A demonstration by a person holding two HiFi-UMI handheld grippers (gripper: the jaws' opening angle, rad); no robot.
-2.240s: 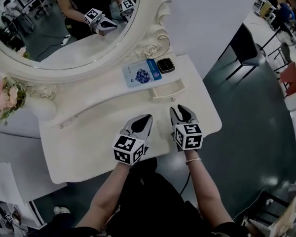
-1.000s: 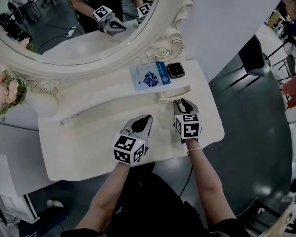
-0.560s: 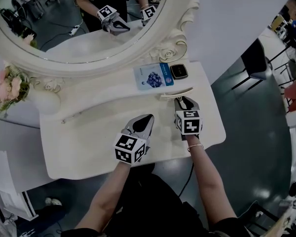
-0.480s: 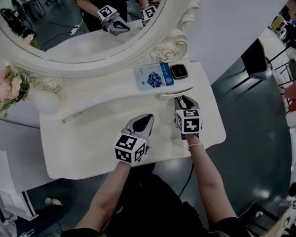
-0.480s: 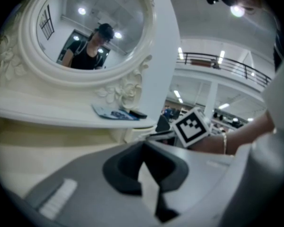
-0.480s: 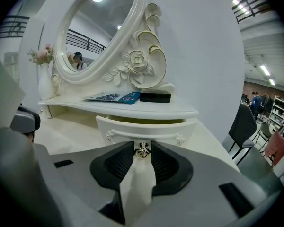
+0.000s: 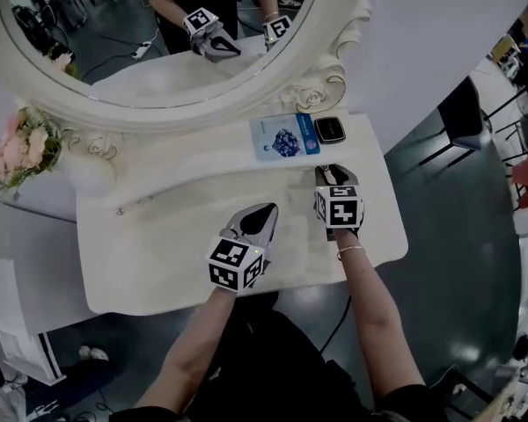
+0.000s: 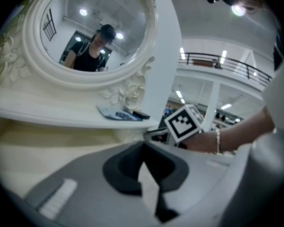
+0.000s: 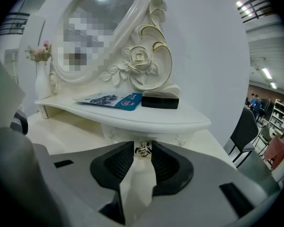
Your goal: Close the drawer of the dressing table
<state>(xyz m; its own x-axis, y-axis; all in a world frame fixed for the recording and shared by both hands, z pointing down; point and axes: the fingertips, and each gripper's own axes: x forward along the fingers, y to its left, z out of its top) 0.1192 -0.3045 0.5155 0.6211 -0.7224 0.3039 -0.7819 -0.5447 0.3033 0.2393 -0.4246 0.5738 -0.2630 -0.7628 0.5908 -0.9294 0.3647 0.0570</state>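
metal knob [image 9: 142,150] pinched in the right gripper [image 9: 142,147], left gripper [image 8: 143,146] closed and empty, so push straight and level until the drawer [image 9: 166,135] sits flush.

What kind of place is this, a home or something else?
Probably a large open hall or workspace, not a home: the white carved dressing table stands on a dark glossy floor, with a black chair nearby and a railed upper gallery.
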